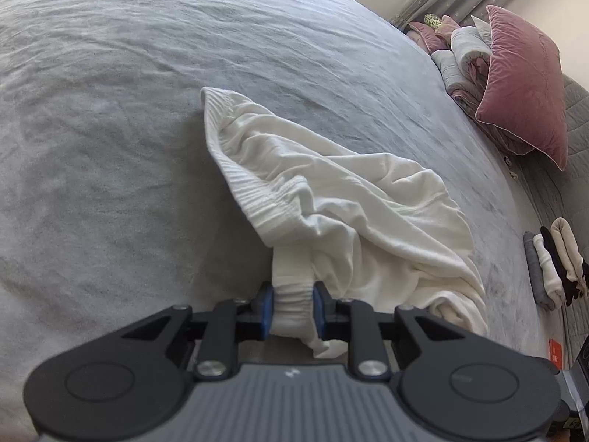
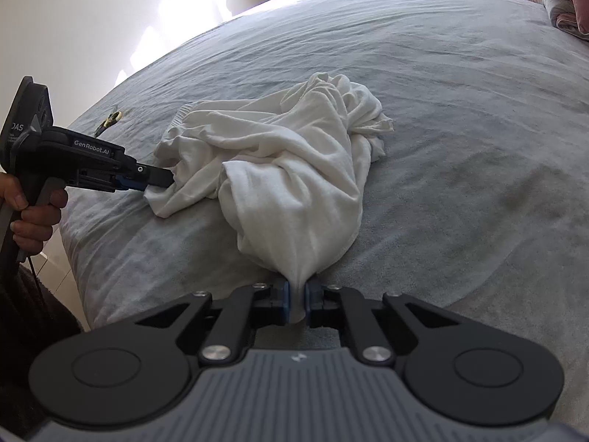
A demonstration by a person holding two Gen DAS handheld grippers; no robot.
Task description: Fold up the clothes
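A crumpled white garment point(image 1: 331, 199) lies on the grey bed point(image 1: 110, 129). My left gripper point(image 1: 292, 311) is shut on its ribbed elastic band at the near edge. In the right wrist view the same white garment point(image 2: 287, 169) sits bunched in the middle of the bed point(image 2: 460, 147). My right gripper point(image 2: 297, 300) is shut on a gathered tip of the cloth. The left gripper point(image 2: 162, 180) shows at the left, held by a hand, its fingers buried in the garment's left edge.
Pink pillows point(image 1: 522, 81) and rolled bedding point(image 1: 467, 55) are piled at the far right of the bed. A row of folded clothes point(image 1: 552, 261) lies at the right edge. A small yellow object point(image 2: 112, 119) lies near the bed's far left corner.
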